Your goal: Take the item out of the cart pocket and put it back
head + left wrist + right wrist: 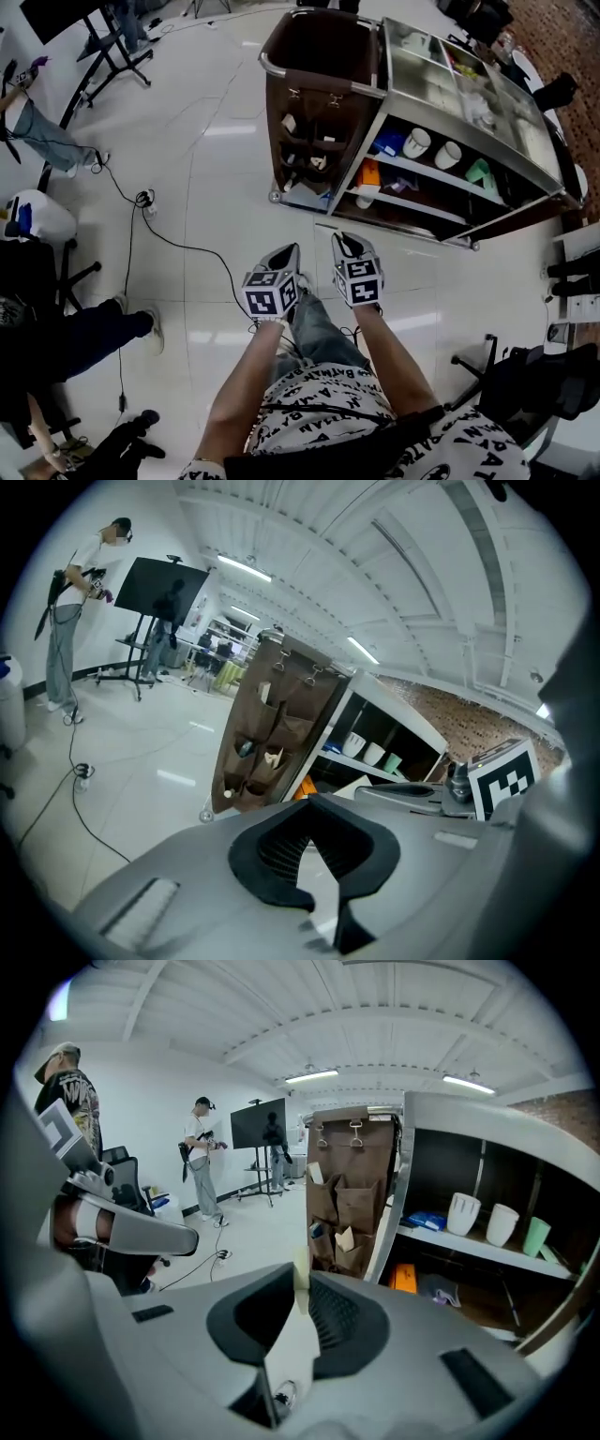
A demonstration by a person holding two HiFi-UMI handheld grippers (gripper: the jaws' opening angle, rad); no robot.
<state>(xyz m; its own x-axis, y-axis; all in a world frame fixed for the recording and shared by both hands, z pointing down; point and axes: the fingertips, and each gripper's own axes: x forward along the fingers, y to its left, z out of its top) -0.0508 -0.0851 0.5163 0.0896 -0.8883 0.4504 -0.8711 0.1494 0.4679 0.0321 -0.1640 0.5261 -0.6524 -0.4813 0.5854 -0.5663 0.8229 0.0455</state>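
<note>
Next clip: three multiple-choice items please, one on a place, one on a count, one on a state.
1. The brown pocket organiser hangs: A at the end of the cart; B on a chair; C on a wall.
2. White cups on the cart's shelf: A one; B two; C four.
3. The right gripper is: A wide open; B shut on a thin pale item; C round a cup.
Key: A, it hangs off the cart's end rail; B, two stand beside a green cup; B, a pale strip sits between its jaws.
</note>
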